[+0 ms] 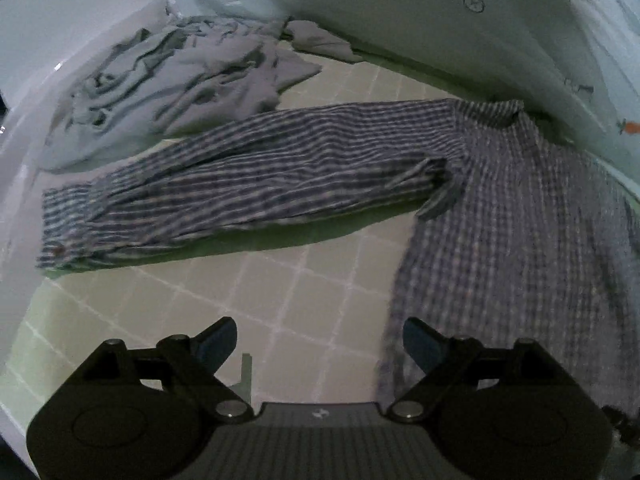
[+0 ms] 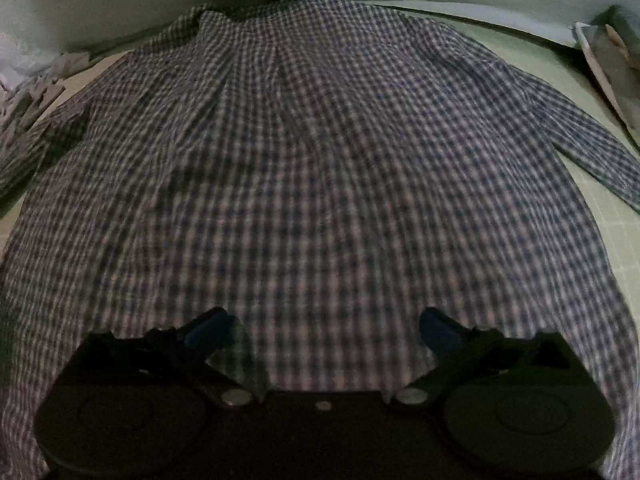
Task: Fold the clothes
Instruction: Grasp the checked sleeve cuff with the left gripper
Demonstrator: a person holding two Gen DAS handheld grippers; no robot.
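Checked shirt (image 2: 320, 168) lies flat on the green grid mat (image 1: 304, 280), collar at the far wall and hem near the cameras, so its long way runs near to far; one sleeve (image 1: 240, 184) sticks out sideways to the left and one sleeve (image 2: 580, 136) slants off to the right; one crumpled grey cloth (image 1: 172, 80) sits beyond the left sleeve; left gripper (image 1: 320, 340) is wide open over bare mat, just beside the shirt's edge; right gripper (image 2: 324, 328) is wide open above the shirt's lower part, holding nothing
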